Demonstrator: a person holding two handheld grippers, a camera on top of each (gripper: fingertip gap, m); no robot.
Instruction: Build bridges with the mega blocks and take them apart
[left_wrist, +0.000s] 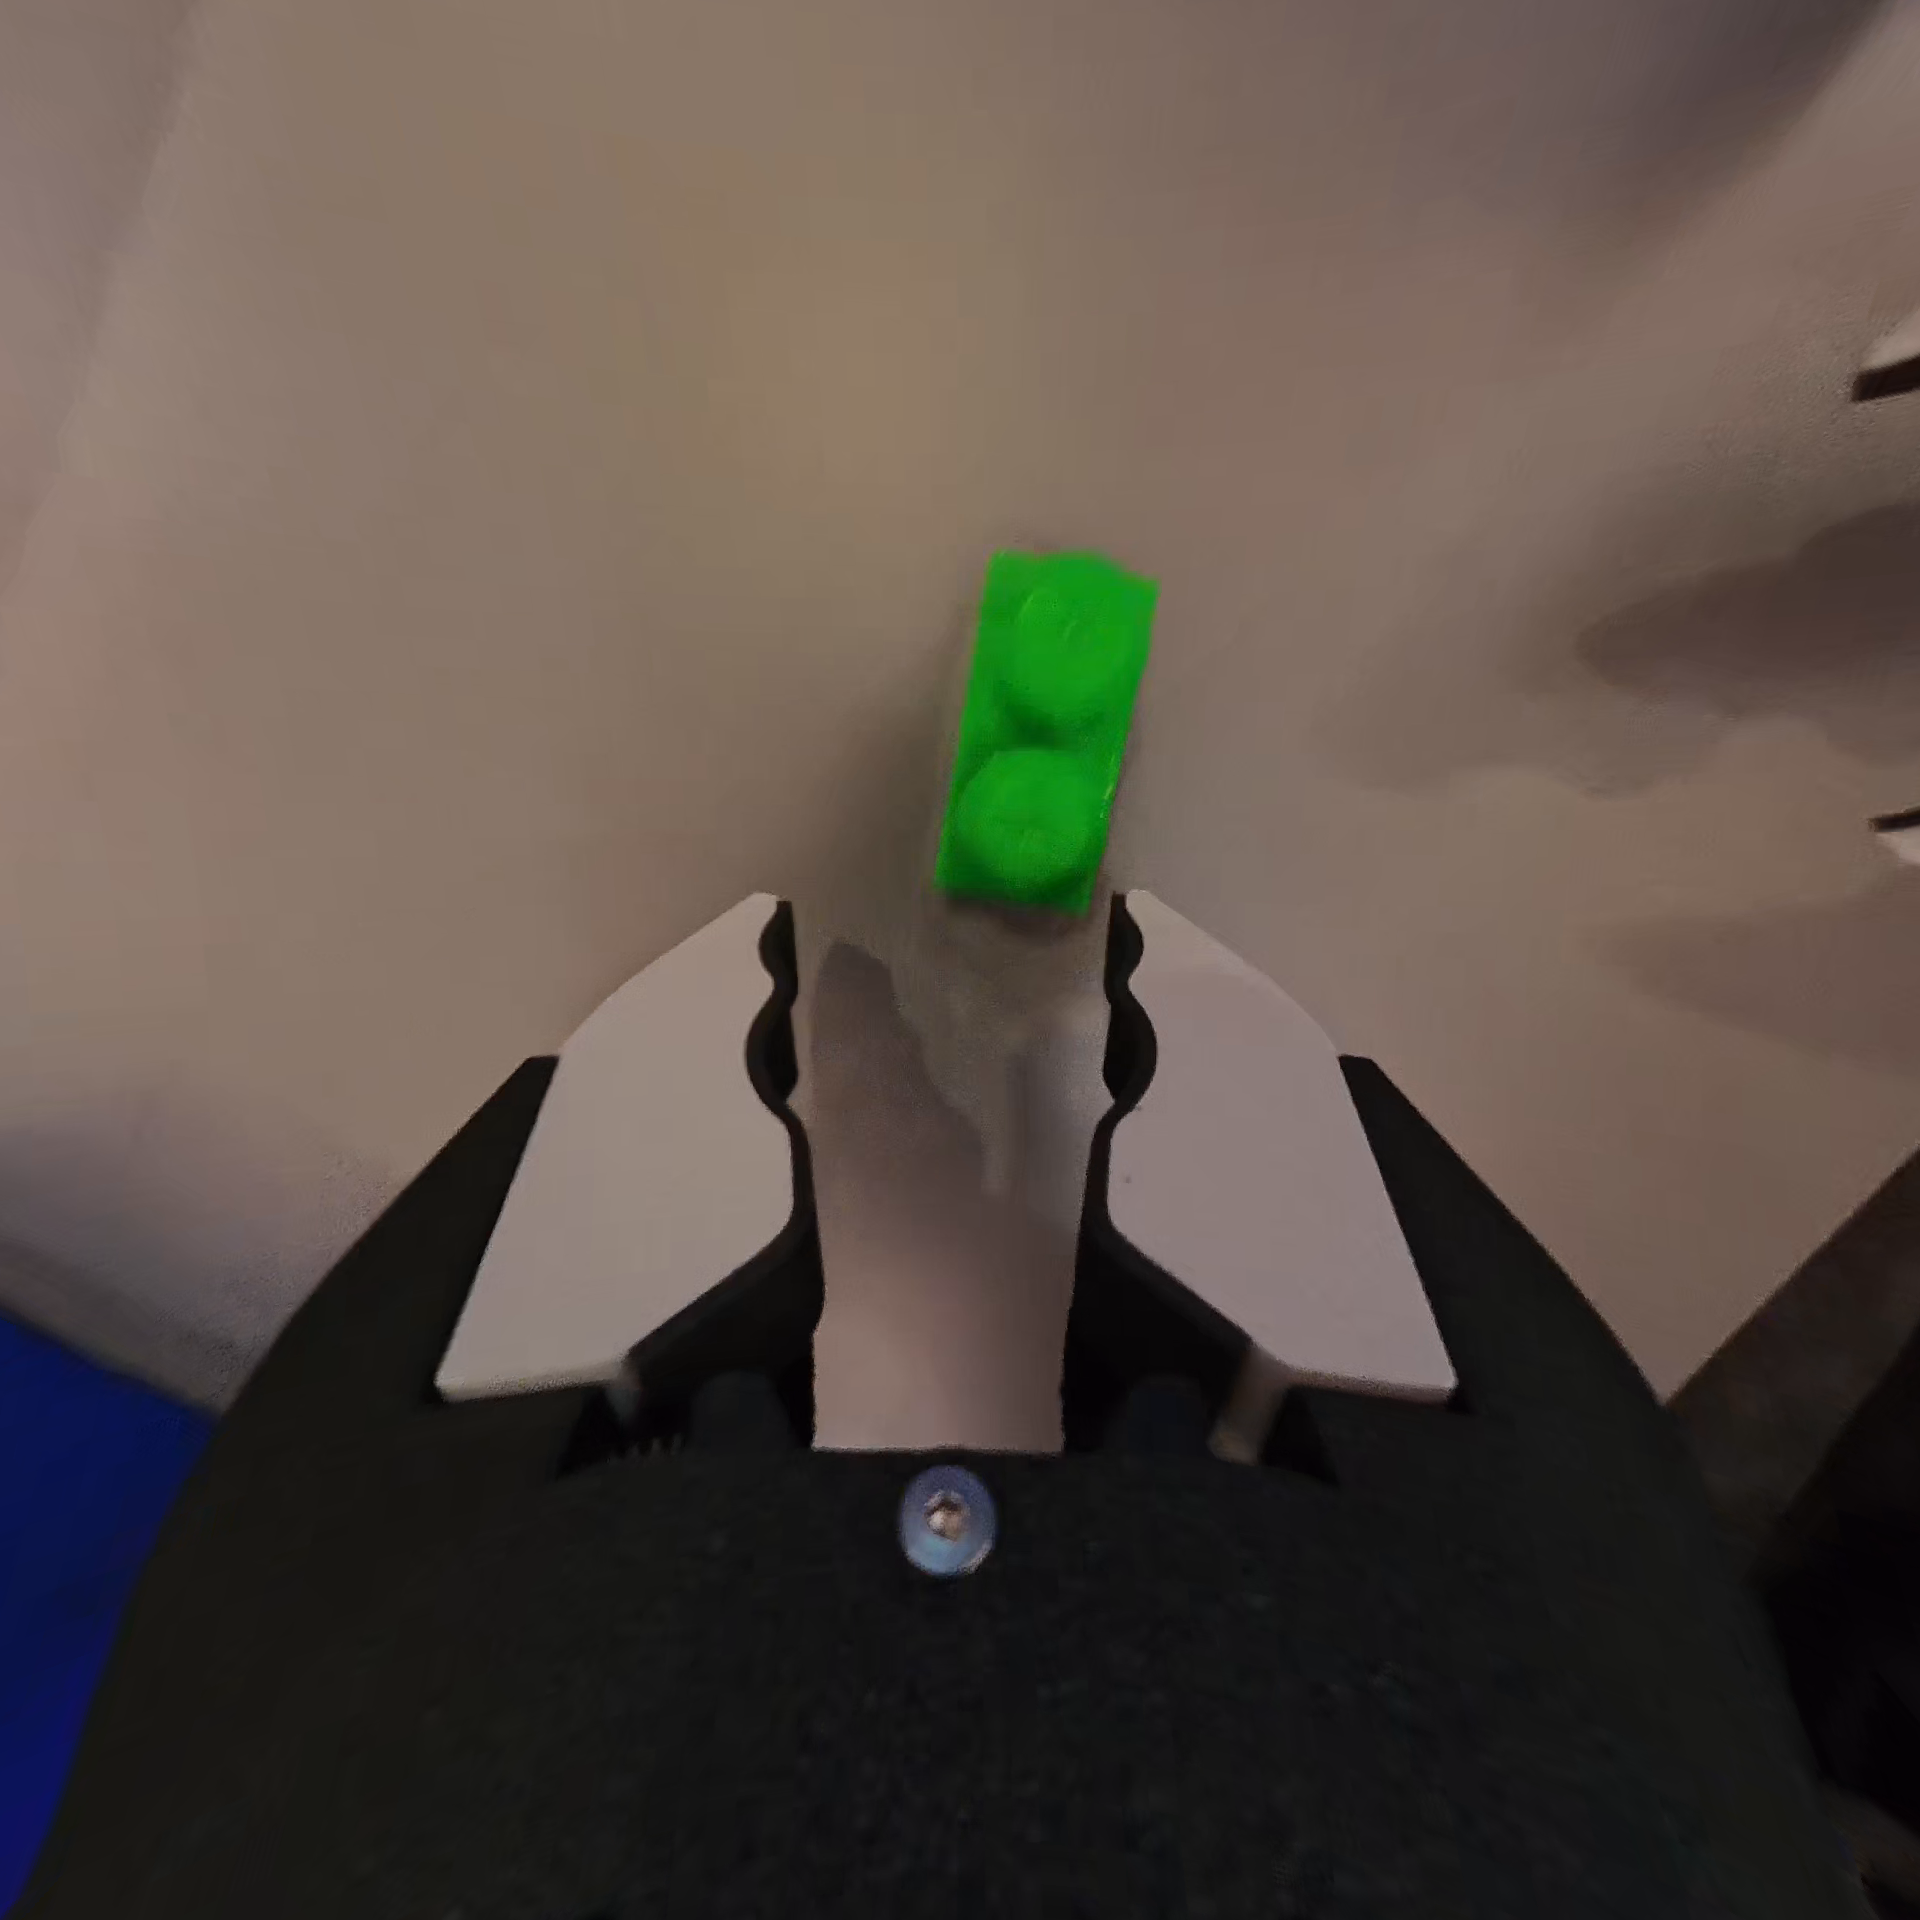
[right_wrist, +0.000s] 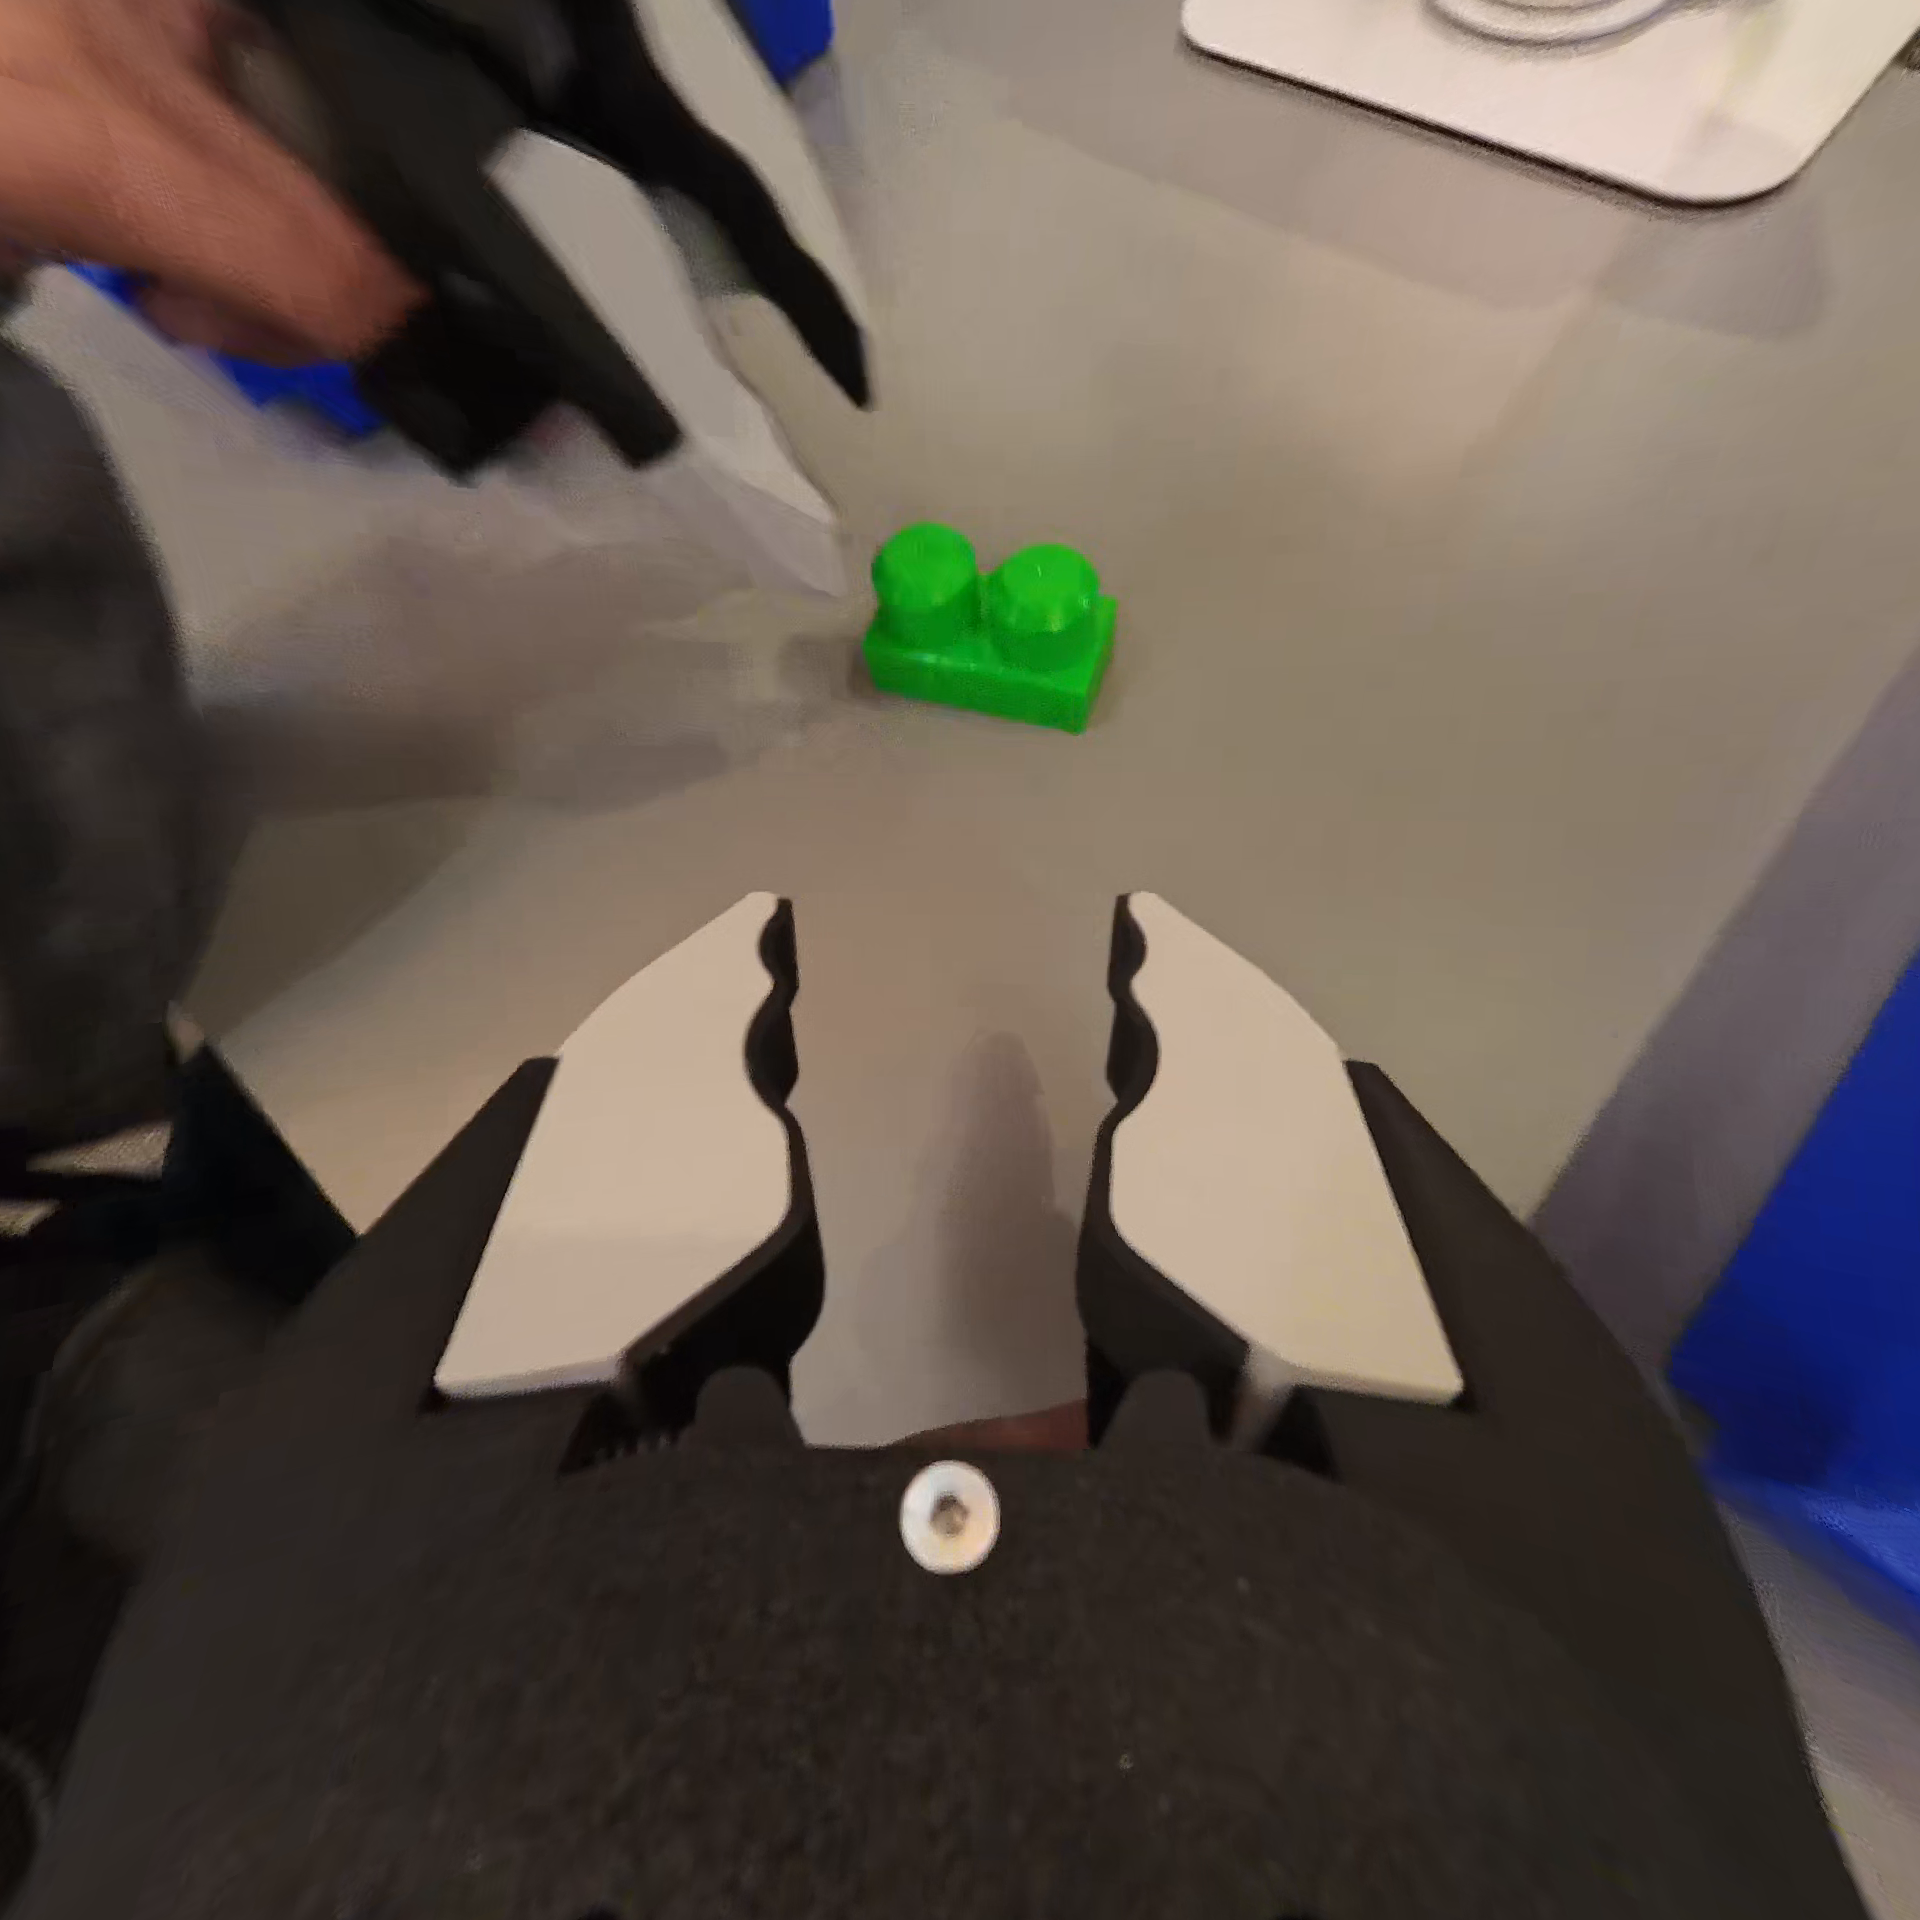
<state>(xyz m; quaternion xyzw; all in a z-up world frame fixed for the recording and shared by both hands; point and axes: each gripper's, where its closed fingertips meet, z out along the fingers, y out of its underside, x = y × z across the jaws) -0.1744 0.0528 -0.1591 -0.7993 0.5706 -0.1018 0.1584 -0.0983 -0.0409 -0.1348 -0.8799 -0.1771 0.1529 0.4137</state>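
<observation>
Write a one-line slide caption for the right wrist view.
Right gripper open over the grey table, facing a green two-stud block as the hand-held left gripper reaches in beside it.

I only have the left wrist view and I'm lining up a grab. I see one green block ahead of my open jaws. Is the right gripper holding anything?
Observer: No. The right gripper is open and empty, pointed at the green block from farther back.
Operator: Anything else on the table?
Observer: A white flat base with a cable sits beyond the block, at the far right.
Operator: How near is my tool?
Observer: The left gripper hangs just left of the block, one fingertip close beside it.
</observation>
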